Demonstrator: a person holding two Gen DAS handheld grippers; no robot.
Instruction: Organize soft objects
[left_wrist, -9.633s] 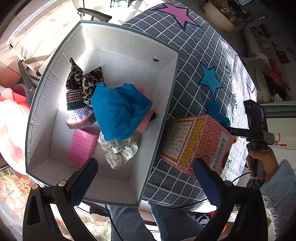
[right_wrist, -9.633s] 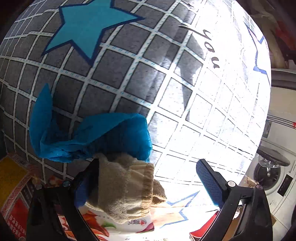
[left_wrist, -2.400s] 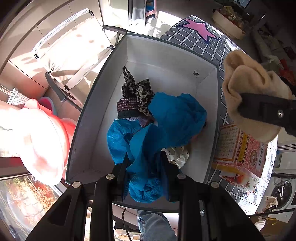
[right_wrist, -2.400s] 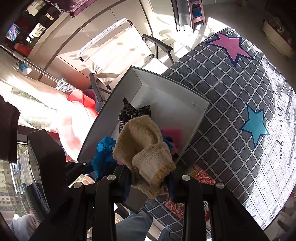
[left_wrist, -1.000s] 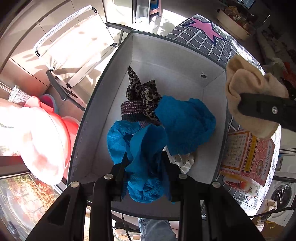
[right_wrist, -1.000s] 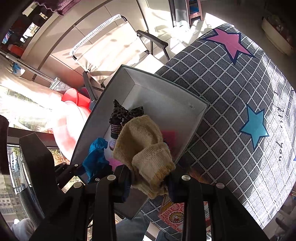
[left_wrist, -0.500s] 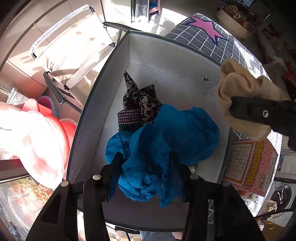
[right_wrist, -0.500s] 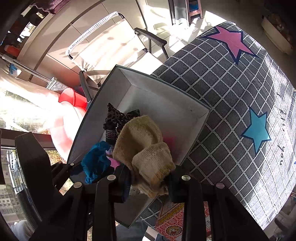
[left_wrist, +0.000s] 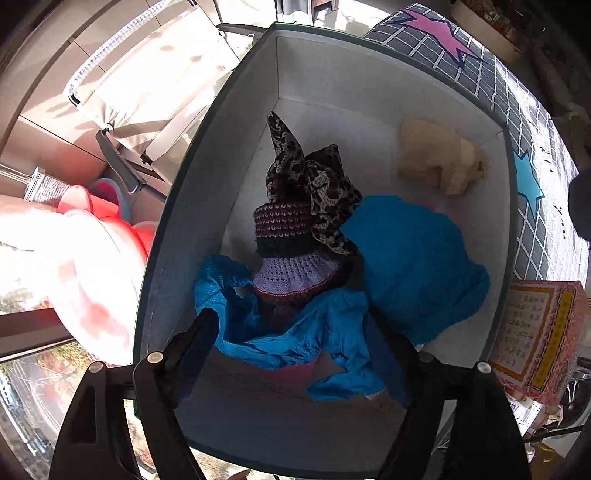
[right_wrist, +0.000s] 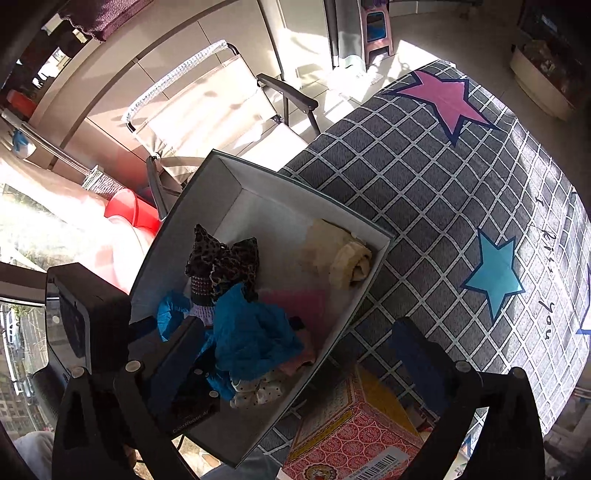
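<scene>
Grippers first: the left gripper (left_wrist: 295, 354) had just been opening, its jaws apart with crinkled blue cloth (left_wrist: 325, 343) lying loose between them inside the white box (left_wrist: 388, 92). The right gripper (right_wrist: 295, 354) had just spread wide, empty. Farther in lay the fuzzy beige sock (left_wrist: 439, 158). Cursive "you" (right_wrist: 546, 317) marked the checked tablecloth (right_wrist: 424, 184).

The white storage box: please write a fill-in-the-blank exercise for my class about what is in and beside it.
1. The beige knitted sock lies in the box's far ____.
2. The scarf atop the knitted hat has a ____ print.
3. The right gripper holds ____.
4. Beside the box stands a ____ carton.

Answers: corner; leopard; nothing; red
</scene>
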